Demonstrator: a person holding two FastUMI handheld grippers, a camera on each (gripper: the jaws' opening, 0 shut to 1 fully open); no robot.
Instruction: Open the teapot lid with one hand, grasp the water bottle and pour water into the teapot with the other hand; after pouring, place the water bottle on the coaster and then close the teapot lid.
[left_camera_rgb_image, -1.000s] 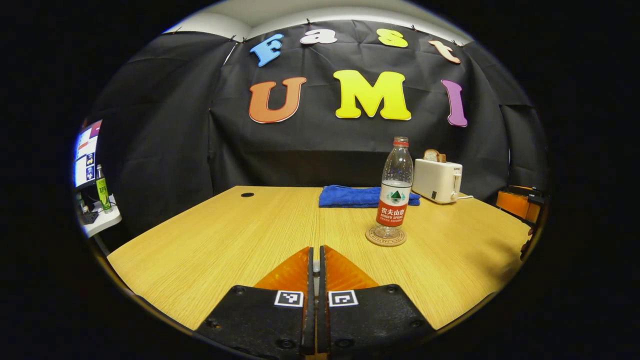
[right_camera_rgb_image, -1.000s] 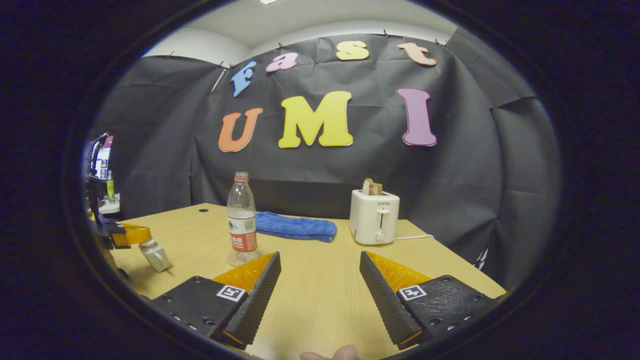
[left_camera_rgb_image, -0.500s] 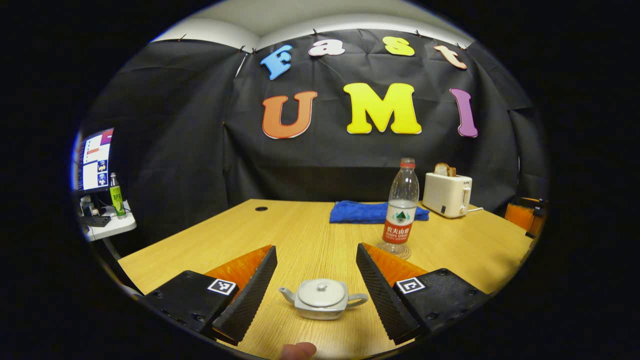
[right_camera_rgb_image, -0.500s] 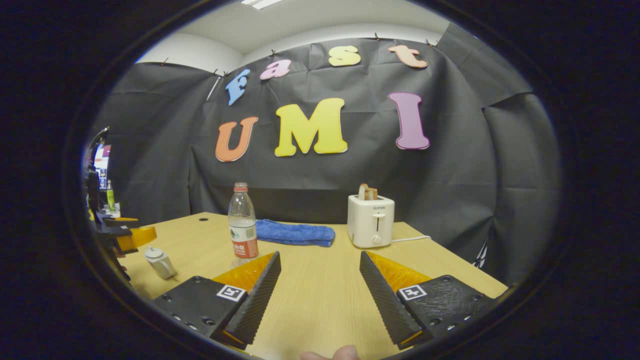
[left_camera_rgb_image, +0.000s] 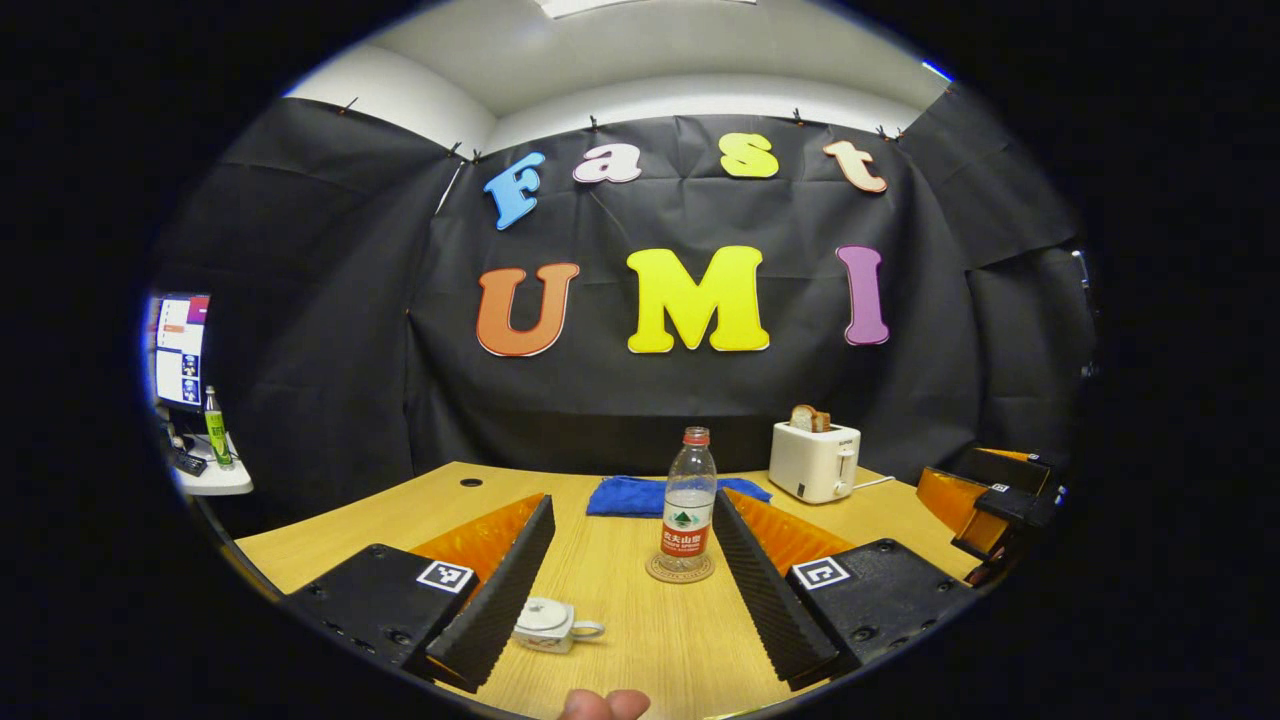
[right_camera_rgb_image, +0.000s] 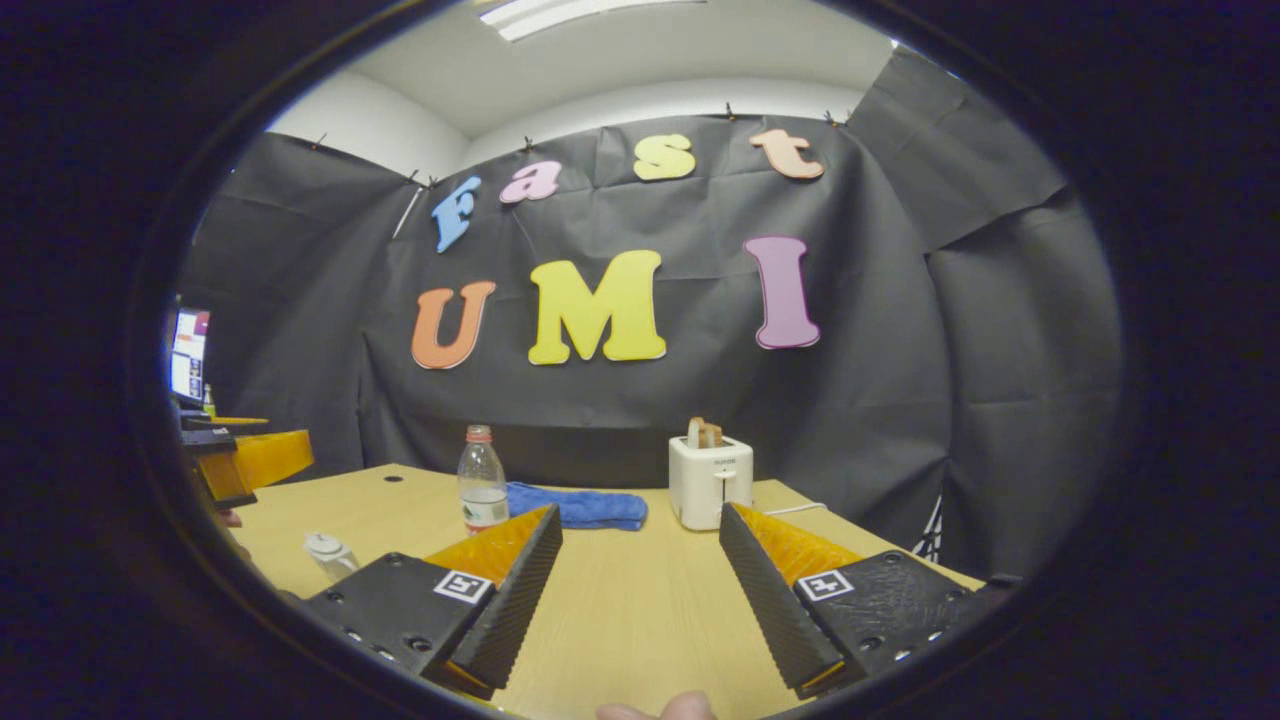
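Observation:
A clear water bottle (left_camera_rgb_image: 686, 505) with a red cap stands upright on a round coaster (left_camera_rgb_image: 680, 571) mid-table. The small white teapot (left_camera_rgb_image: 545, 622) sits near the front edge with its lid on, partly hidden by one finger of my left gripper (left_camera_rgb_image: 632, 500). That gripper is open and held back from the teapot, holding nothing. My right gripper (right_camera_rgb_image: 640, 512) is open too, with bare table between its fingers. From it, the bottle (right_camera_rgb_image: 482, 492) and teapot (right_camera_rgb_image: 330, 552) lie to the left, with the left gripper (right_camera_rgb_image: 240, 460) beyond them. The right gripper (left_camera_rgb_image: 985, 510) hovers at the table's right side.
A white toaster (left_camera_rgb_image: 812, 462) with bread in it stands at the back right, its cord trailing on the table (left_camera_rgb_image: 620, 560). A folded blue cloth (left_camera_rgb_image: 640, 495) lies behind the bottle. A side shelf with a monitor (left_camera_rgb_image: 180, 350) and a green bottle is off to the left.
My left gripper went from shut to open and drew back and up from the teapot, which now sits lower left. The right gripper also pulled back and tilted upward.

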